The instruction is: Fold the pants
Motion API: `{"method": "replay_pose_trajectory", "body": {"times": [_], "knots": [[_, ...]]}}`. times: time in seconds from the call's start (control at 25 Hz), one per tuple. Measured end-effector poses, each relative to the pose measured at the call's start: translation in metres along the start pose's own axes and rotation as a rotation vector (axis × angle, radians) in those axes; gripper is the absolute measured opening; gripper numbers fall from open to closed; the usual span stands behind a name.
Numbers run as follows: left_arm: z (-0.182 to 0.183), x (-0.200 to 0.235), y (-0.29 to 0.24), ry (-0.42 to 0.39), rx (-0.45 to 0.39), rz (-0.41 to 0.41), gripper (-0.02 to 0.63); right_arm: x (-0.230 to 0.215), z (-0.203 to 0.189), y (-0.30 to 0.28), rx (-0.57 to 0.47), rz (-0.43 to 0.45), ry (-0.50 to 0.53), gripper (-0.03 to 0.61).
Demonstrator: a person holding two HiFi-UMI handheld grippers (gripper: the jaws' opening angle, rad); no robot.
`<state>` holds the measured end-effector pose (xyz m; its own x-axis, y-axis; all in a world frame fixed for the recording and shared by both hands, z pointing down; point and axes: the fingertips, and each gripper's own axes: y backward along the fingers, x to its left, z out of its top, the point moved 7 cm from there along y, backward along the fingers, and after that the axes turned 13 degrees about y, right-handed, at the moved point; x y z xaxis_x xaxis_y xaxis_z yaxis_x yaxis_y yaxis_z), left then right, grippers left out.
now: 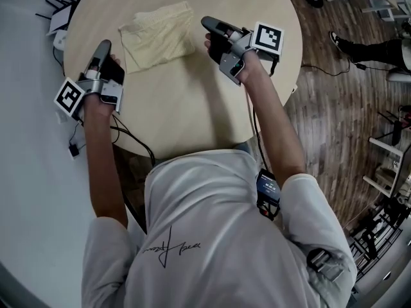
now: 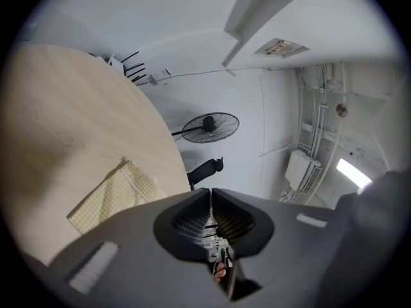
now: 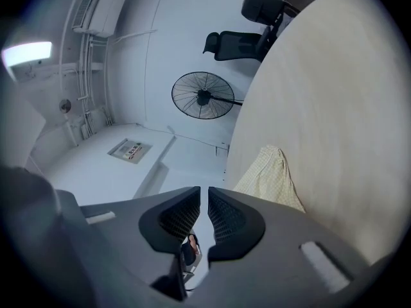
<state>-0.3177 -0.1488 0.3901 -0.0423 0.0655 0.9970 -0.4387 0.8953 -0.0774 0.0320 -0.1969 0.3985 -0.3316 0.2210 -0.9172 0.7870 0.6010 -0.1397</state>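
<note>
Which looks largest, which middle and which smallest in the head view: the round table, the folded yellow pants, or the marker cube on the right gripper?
1. round table
2. folded yellow pants
3. marker cube on the right gripper; it seems nearer the camera than the pants, yet looks clearly smaller.

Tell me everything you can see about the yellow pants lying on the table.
The pants are pale yellow with a fine check, thin, soft-looking cloth. They lie flat, folded into a slightly rumpled, roughly rectangular bundle, toward the far side of the round light wood table. Only the table touches them: the left gripper and right gripper flank them, both clear.
</note>
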Motion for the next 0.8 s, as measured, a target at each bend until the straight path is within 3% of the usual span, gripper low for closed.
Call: {"method": "replay_pose_trajectory", "body": {"times": [0.52,0.8], "knots": [[-0.049,-0.027,0.033,-0.128,0.078,-0.068,0.055,0.038,-0.024,0.06,0.034,-0.017,0.152,0.012],[-0.075,-0.049,0.077,-0.2,0.092,-0.085,0.055,0.069,-0.052,0.1,0.027,-0.029,0.208,-0.002]]}}
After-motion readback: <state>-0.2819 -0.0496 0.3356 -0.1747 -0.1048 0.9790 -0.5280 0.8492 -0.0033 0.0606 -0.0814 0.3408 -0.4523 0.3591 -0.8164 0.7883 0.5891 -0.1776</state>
